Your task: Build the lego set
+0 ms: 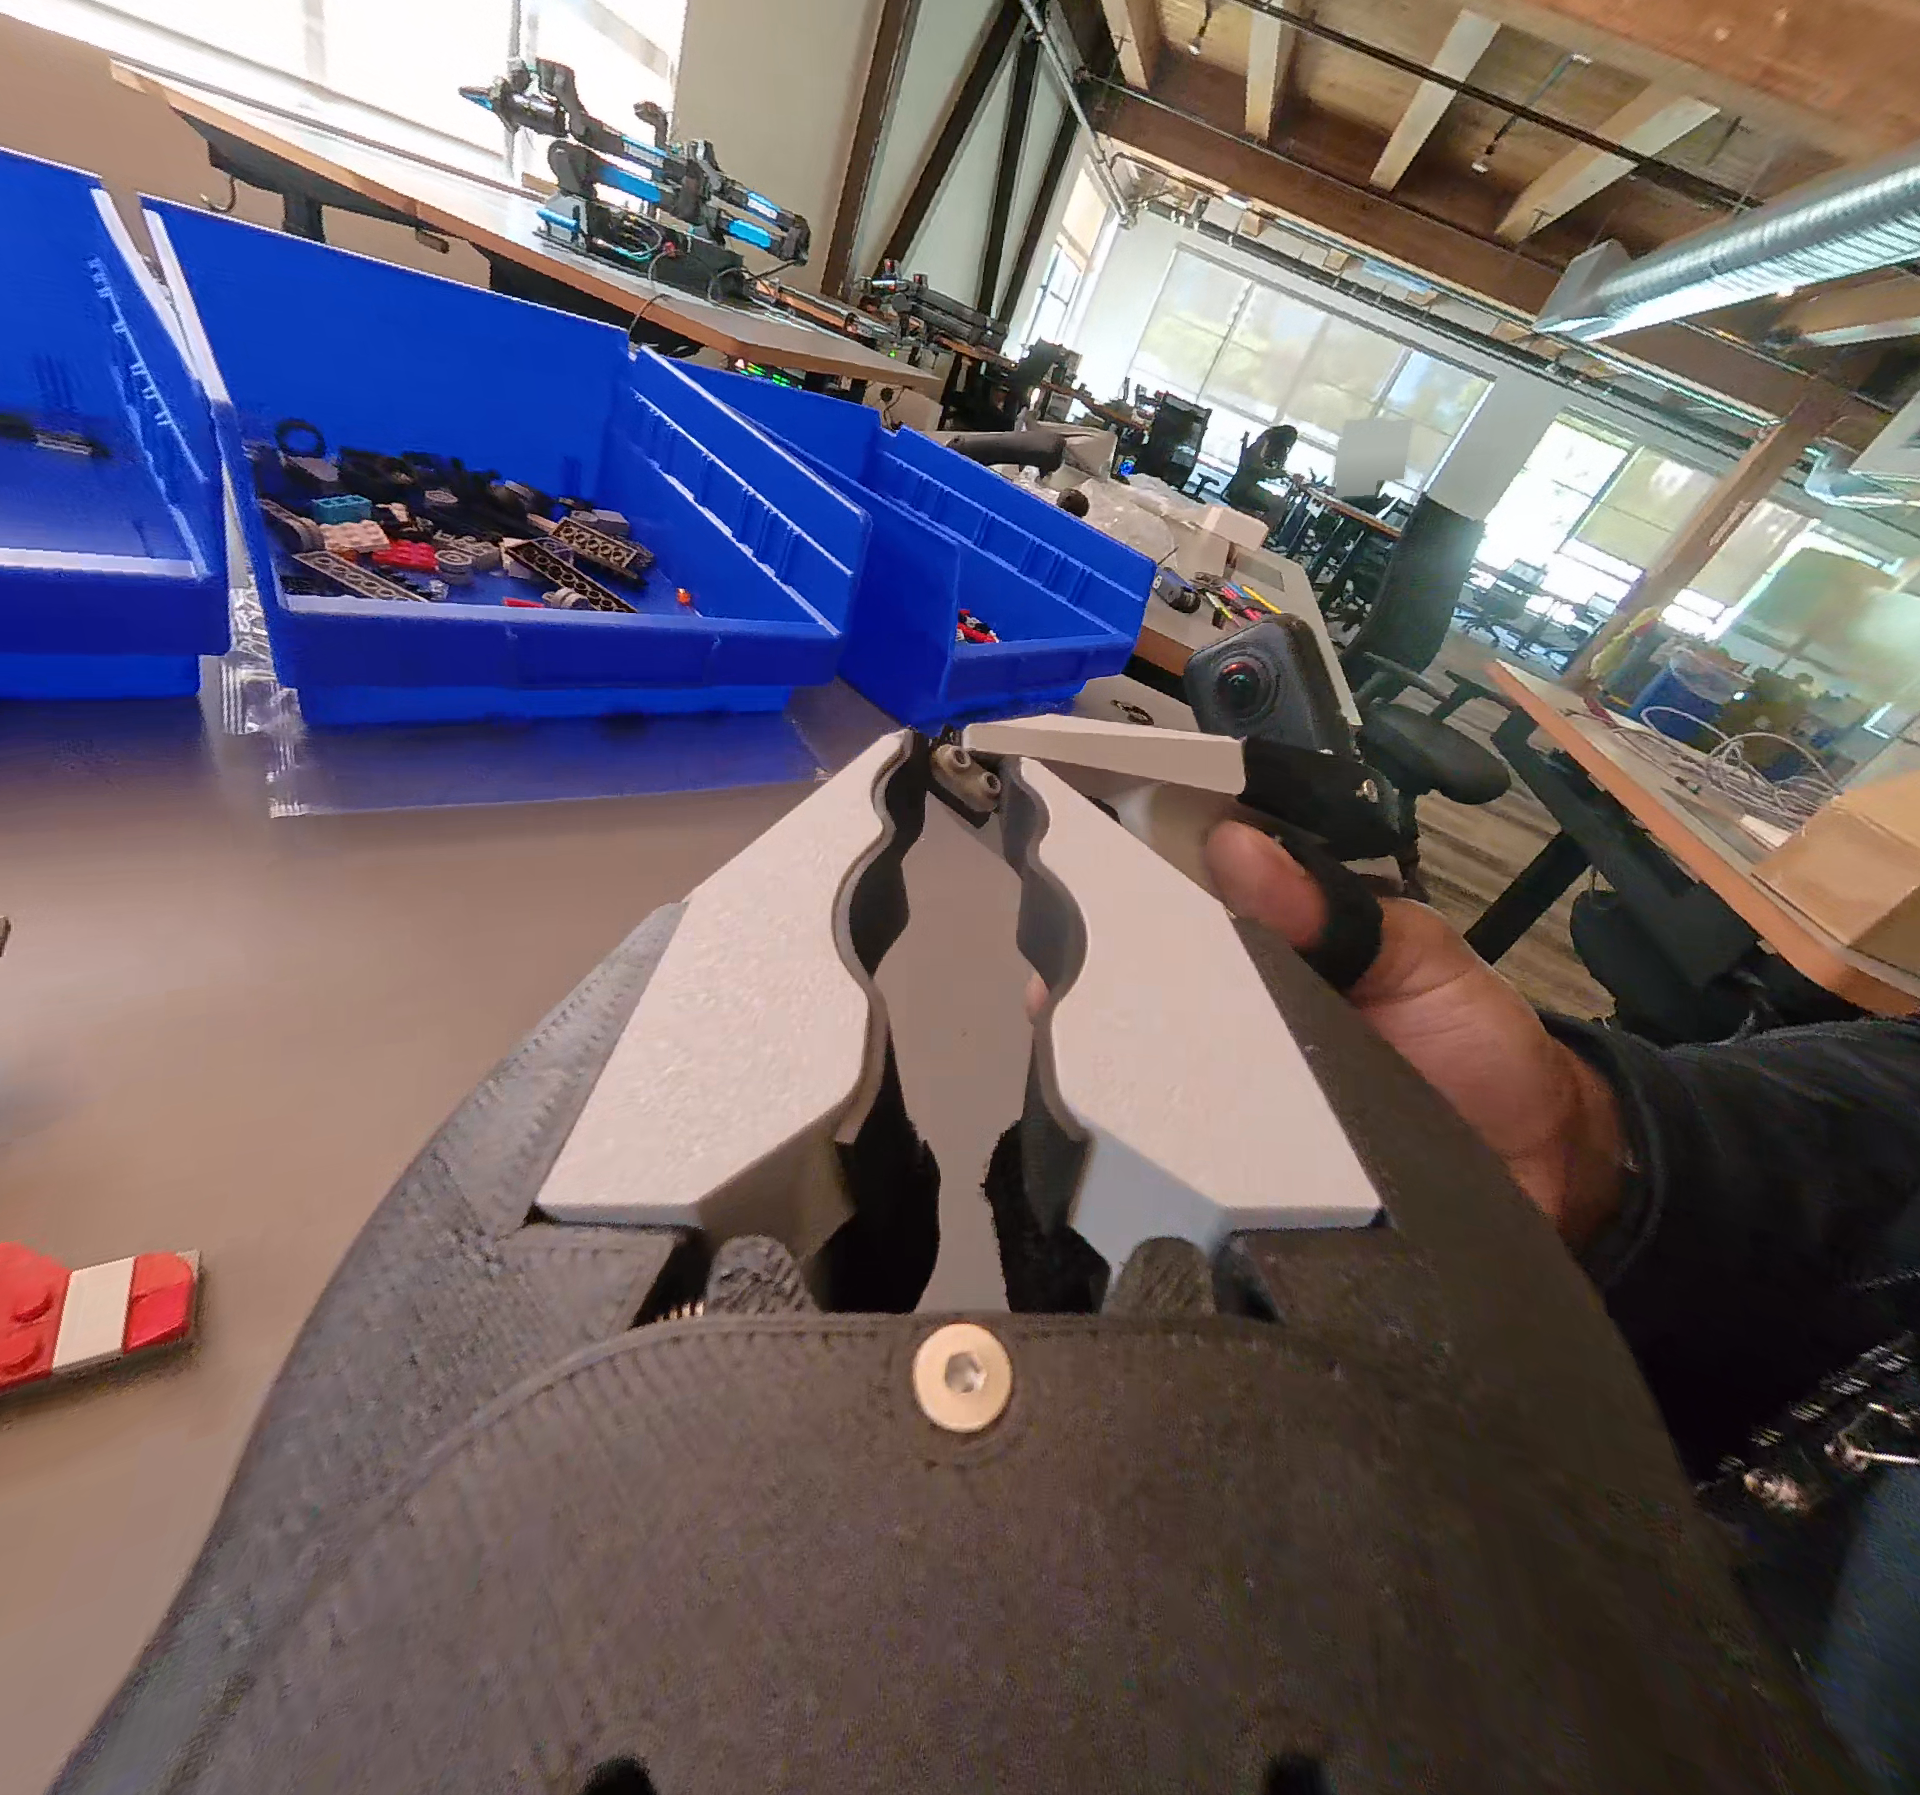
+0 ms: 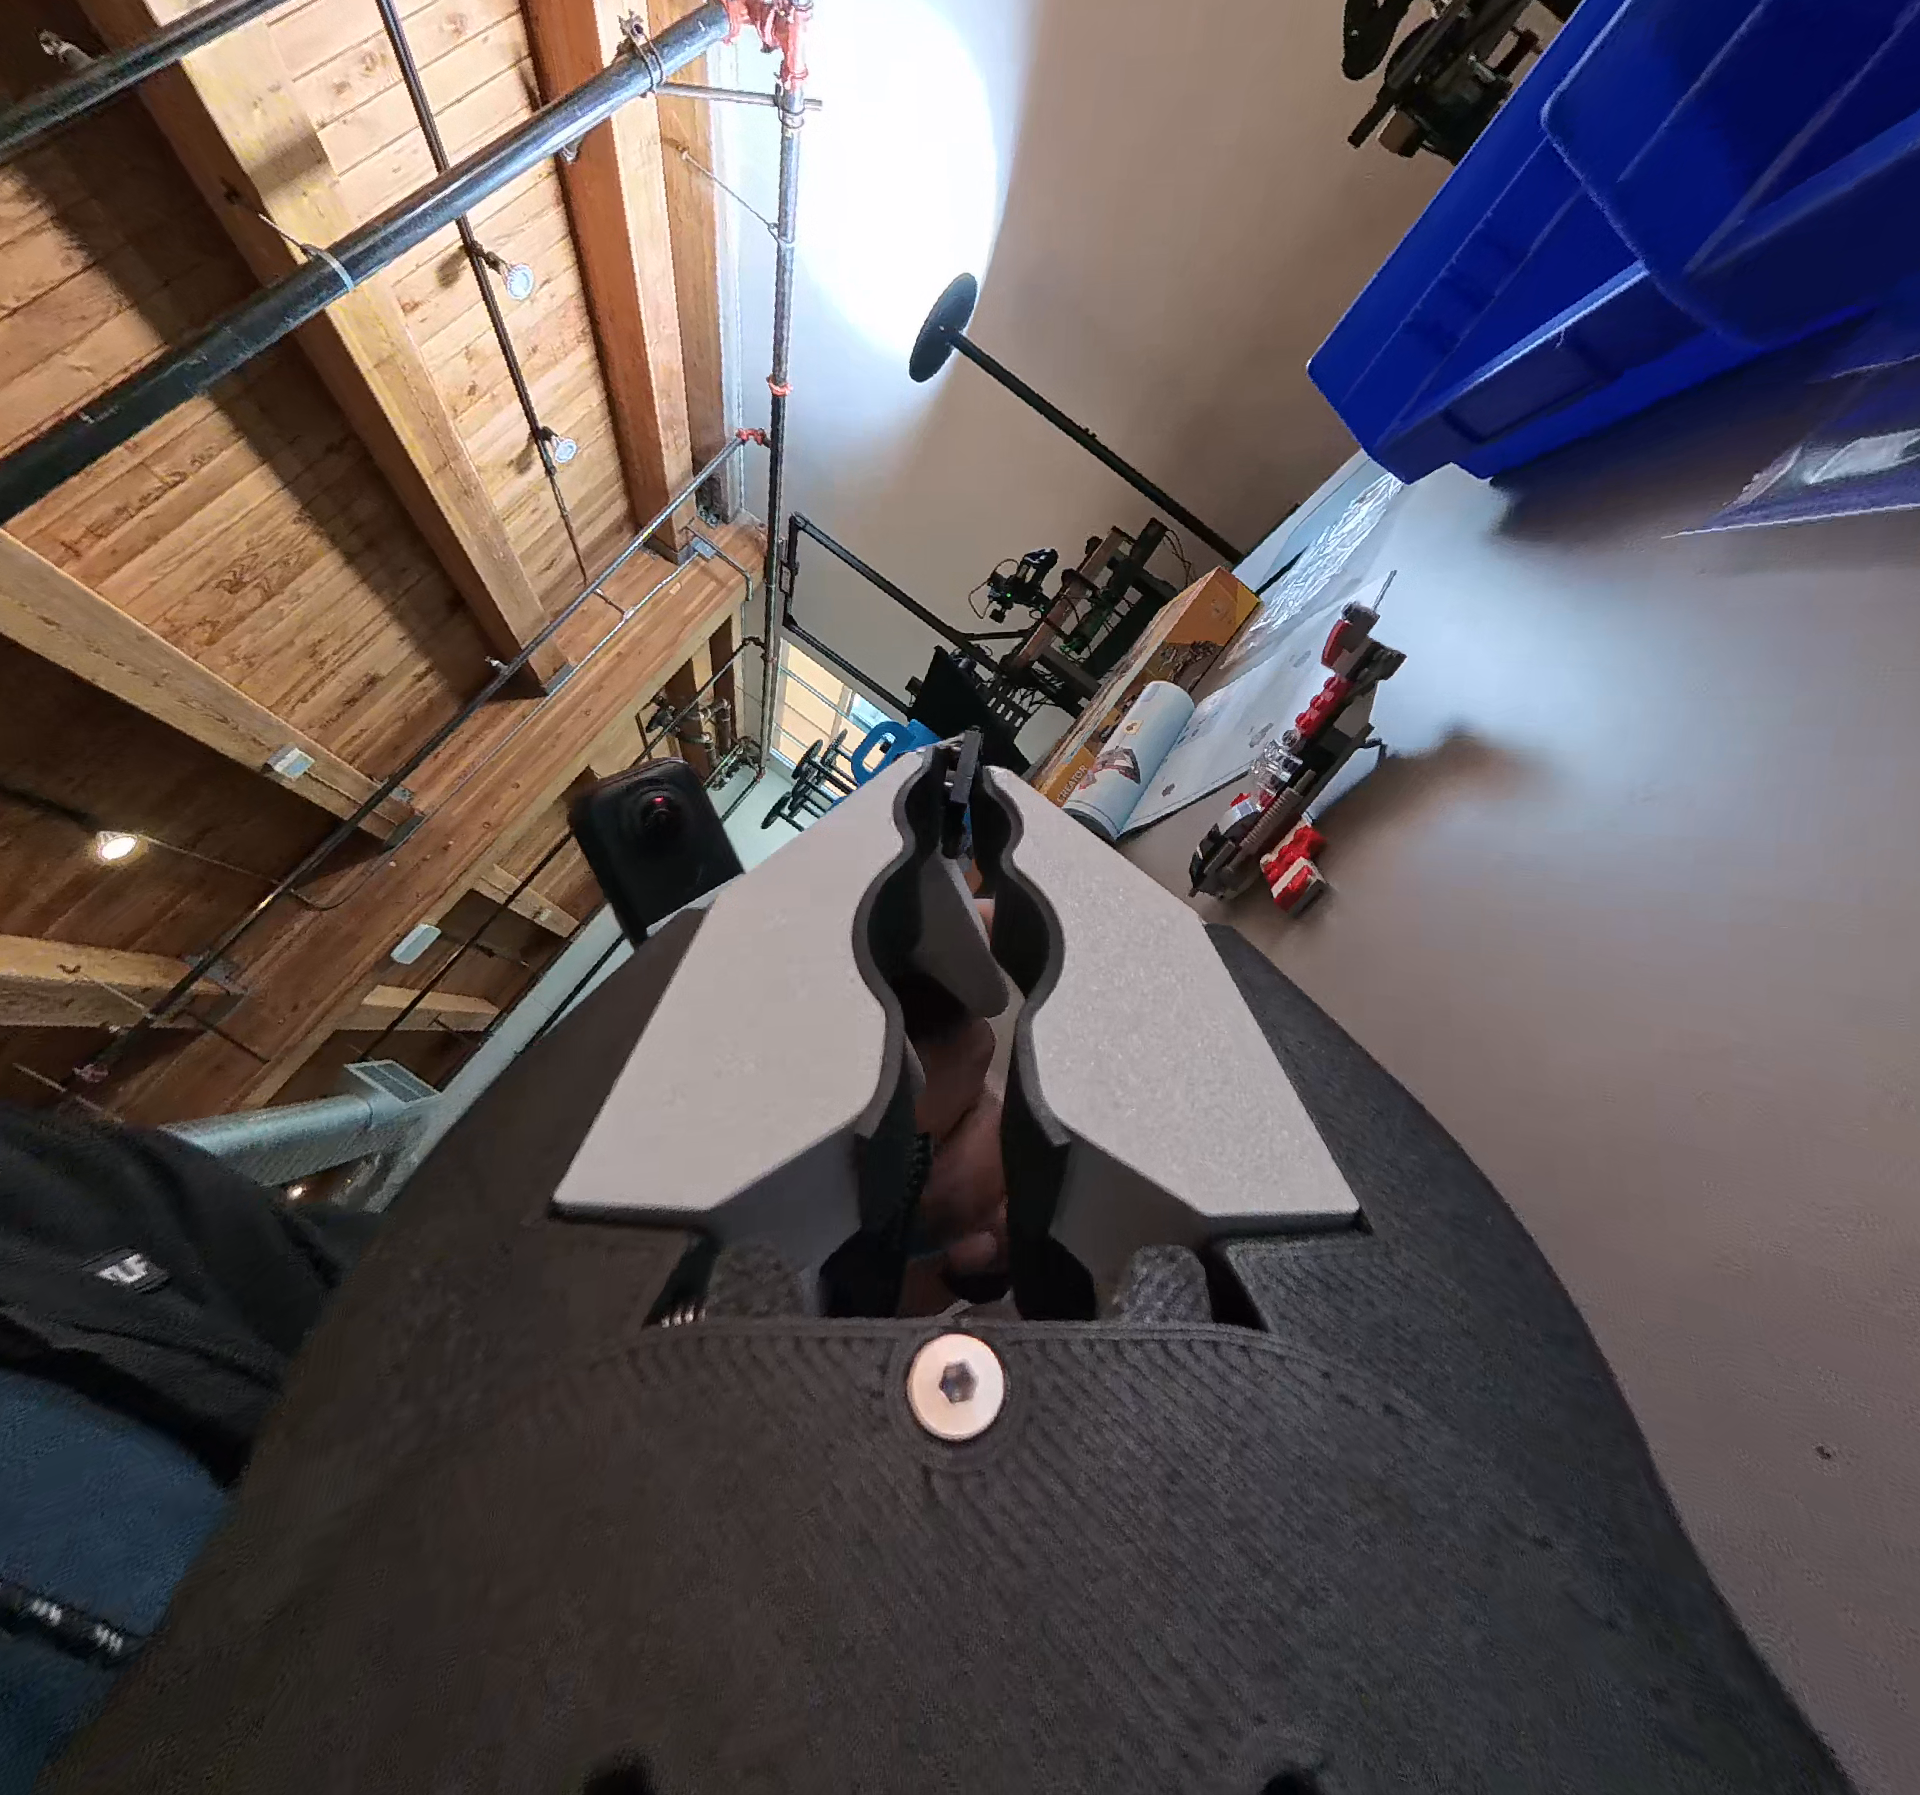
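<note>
Three blue bins [image 1: 540,498] sit in a row along the far side of the gray tabletop [image 1: 416,966]. The middle bin holds a heap of loose lego pieces [image 1: 447,530] in black, gray, red and light blue. The bin at the right end has a few red bits in its front corner. A clear plastic bag [image 1: 255,696] lies on the tabletop between two bins.

In the right wrist view, the half-built lego model [image 2: 1299,769], red, gray and black, lies on the tabletop near one edge. Just beside it lies an open instruction booklet [image 2: 1174,748], with a yellow box [image 2: 1153,654] past it. A red and white lego part [image 1: 83,1319] lies flat close to the left claw's side of the tabletop.

The middle of the tabletop is bare, so there is open room between the bins and the model.

The left claw [image 1: 961,774] is held up in front of the bins. Its tips are pressed together on a small gray and black lego piece [image 1: 966,779]. The right claw [image 2: 961,789] meets it tip to tip and is pinched on a thin black lego piece [image 2: 964,795]. A hand [image 1: 1423,987] holds the right claw by its handle.
</note>
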The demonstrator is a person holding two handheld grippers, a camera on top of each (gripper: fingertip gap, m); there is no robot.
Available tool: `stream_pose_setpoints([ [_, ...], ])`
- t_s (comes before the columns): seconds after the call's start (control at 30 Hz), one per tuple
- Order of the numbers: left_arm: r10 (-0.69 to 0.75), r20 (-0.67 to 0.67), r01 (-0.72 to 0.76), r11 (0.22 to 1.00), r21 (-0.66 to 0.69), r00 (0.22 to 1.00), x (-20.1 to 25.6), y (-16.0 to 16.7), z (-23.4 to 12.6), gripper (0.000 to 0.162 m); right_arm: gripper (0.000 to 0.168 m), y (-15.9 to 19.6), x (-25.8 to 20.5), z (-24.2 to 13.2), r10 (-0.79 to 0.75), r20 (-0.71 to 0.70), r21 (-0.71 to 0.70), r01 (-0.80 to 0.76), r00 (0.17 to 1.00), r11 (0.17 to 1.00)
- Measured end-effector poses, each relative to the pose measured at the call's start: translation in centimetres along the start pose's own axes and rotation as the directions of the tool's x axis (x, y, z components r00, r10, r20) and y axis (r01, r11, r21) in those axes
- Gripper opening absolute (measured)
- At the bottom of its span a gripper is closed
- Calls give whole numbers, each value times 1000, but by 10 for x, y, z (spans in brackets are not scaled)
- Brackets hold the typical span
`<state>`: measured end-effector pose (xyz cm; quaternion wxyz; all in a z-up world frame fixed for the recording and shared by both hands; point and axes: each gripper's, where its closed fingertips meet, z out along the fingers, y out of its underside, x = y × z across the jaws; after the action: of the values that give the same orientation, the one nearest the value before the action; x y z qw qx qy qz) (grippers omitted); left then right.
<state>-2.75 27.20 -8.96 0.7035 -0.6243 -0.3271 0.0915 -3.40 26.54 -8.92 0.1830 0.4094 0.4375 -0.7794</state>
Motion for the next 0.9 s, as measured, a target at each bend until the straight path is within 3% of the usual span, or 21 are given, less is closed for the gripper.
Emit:
stream_pose_setpoints([
  [0.3, -80, -93, 83, 996, 30, 992, -1, -7, -4, 5, 5, 1, -3, 4, 37, 51, -17, -36, 998, 999],
  [0.43, -26, -63, 30, 997, 75, 998, -3, -12, -15, 5, 5, 7, -8, 13, 42, 70, -35, -39, 997, 999],
  [0.53, 55, 5, -55, 993, 107, 998, -8, -18, -29, 8, 4, 10, -8, 20, 78, 85, -44, -75, 993, 996],
  [0.67, 184, 134, -198, 975, 101, 974, -18, -23, -51, 23, 4, 19, -12, 35, 199, 153, -79, -189, 968, 979],
  [0.9, 463, 345, -475, 878, -53, 817, -28, -19, -89, 28, 4, 58, -29, 70, 318, 233, -207, -273, 919, 939],
])
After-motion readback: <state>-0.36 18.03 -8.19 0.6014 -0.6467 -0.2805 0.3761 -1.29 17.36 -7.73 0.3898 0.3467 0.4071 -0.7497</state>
